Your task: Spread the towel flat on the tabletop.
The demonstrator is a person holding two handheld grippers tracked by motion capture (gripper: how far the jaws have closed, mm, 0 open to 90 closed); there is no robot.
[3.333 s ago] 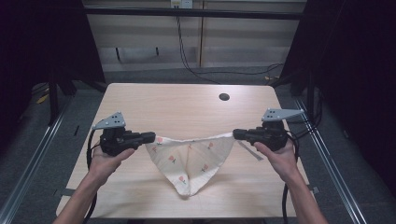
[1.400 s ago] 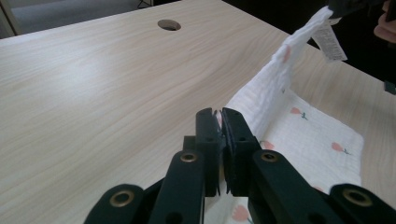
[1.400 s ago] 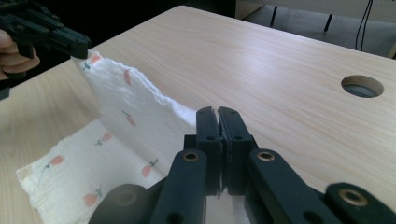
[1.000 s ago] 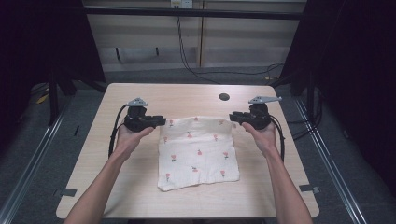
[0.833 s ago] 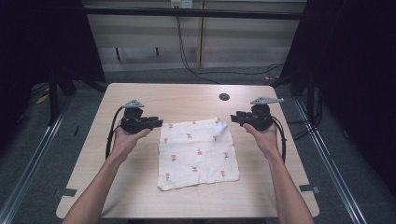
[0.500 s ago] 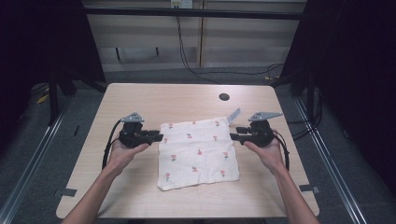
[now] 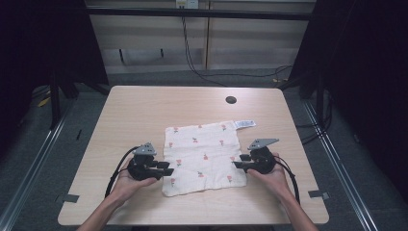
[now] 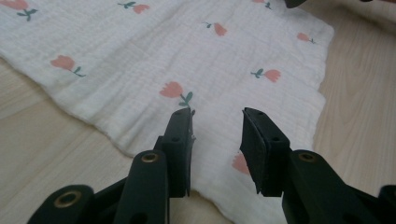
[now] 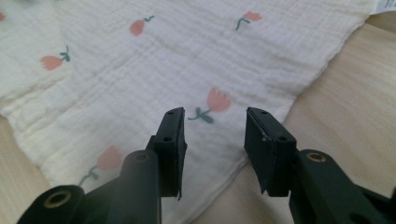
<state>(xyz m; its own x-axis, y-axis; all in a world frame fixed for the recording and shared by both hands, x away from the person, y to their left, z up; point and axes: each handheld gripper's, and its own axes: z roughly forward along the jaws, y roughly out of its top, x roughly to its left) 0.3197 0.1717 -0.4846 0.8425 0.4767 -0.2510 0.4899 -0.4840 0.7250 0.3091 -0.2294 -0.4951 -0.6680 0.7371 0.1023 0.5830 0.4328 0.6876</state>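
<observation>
A flowered white cloth (image 7: 204, 157) is spread flat at the middle of the tabletop (image 7: 130, 110), flanked at 9 o'clock by the left gripper (image 7: 166, 168), jaws just parted and empty, and at 3 o'clock by the right gripper (image 7: 238, 161), jaws likewise apart

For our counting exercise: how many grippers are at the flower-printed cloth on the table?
2. The left gripper sits at the near left corner of the cloth; the right gripper sits at its near right edge. Both have open claws.
</observation>
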